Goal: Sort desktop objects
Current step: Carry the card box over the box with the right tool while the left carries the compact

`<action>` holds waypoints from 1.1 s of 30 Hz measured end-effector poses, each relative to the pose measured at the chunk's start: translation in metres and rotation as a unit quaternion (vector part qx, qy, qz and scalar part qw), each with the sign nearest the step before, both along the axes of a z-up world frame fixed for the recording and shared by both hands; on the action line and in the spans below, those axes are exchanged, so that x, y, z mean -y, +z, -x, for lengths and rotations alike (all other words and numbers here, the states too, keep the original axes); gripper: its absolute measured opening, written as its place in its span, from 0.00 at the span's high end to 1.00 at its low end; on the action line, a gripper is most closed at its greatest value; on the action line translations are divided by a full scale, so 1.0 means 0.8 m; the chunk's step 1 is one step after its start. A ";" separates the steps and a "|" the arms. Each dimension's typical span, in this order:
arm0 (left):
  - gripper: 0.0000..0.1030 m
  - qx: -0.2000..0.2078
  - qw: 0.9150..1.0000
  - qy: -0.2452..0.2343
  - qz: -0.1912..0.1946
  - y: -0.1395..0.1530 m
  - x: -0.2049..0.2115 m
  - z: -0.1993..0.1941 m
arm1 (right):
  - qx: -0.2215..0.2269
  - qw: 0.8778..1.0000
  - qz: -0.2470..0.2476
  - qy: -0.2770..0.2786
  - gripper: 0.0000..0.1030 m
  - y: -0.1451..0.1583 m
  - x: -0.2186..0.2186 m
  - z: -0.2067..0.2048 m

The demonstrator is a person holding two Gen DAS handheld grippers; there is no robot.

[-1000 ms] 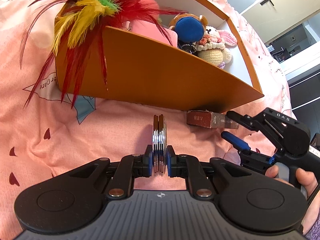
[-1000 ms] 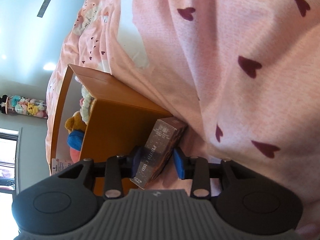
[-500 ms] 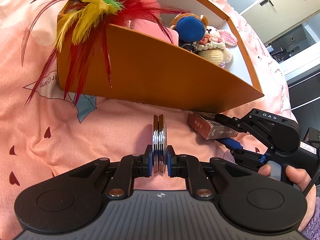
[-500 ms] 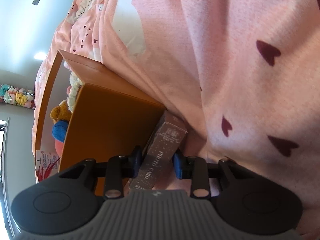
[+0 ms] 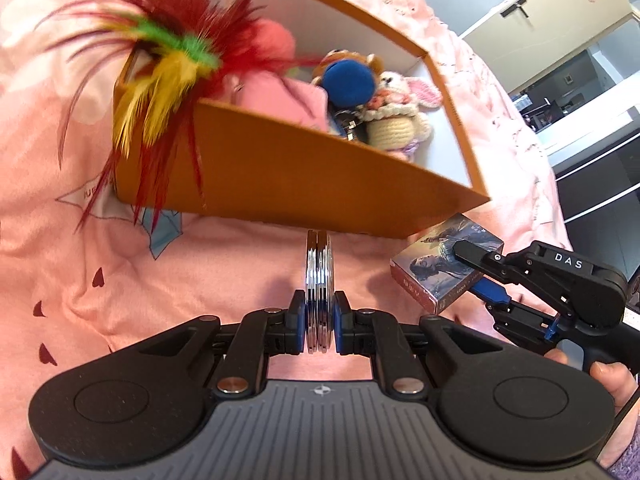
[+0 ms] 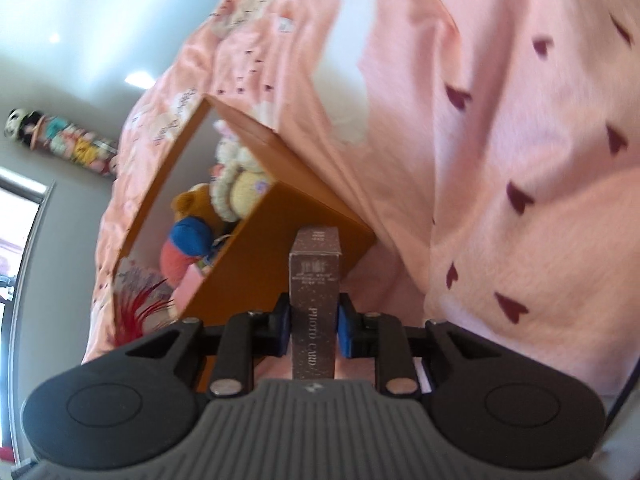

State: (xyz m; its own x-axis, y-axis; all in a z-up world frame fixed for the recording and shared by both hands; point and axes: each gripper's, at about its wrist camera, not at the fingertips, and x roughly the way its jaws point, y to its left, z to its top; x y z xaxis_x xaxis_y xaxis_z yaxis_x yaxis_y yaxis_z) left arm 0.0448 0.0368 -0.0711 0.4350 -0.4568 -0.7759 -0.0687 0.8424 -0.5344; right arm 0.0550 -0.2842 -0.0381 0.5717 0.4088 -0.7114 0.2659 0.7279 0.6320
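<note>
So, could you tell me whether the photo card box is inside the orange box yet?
Not yet: the photo card box sits between the closing right gripper pads, outside the orange box.

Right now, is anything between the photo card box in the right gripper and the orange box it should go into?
Only the orange box's near wall. The photo card box, in the closing right gripper, sits below the rim beside the front corner. The inside's right end looks bare past the crocheted bunny.

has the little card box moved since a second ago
Yes. The card box lay flat against the orange box wall; now the right gripper has tipped it up, picture face showing, jaws closing on it.
</note>
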 end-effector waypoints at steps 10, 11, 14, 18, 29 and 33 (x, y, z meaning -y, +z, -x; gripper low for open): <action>0.86 0.049 0.998 -0.030 0.009 0.062 0.011 0.010 | 0.050 0.996 0.026 0.064 0.76 0.060 0.003 0.022; 0.86 0.056 0.998 -0.032 0.008 0.069 0.012 0.010 | 0.057 0.996 0.026 0.068 0.76 0.067 0.004 0.024; 0.86 0.072 0.997 -0.036 0.003 0.088 0.017 0.005 | 0.080 0.993 0.035 0.082 0.76 0.086 0.001 0.020; 0.86 0.090 0.995 -0.040 0.003 0.108 0.022 -0.009 | 0.107 0.989 0.047 0.090 0.76 0.105 -0.004 0.008; 0.86 0.122 0.991 -0.047 -0.013 0.141 0.032 -0.055 | 0.130 0.984 0.072 0.102 0.76 0.125 -0.021 -0.029; 0.86 0.127 0.991 -0.041 -0.021 0.141 0.034 -0.078 | 0.135 0.982 0.085 0.104 0.76 0.125 -0.029 -0.048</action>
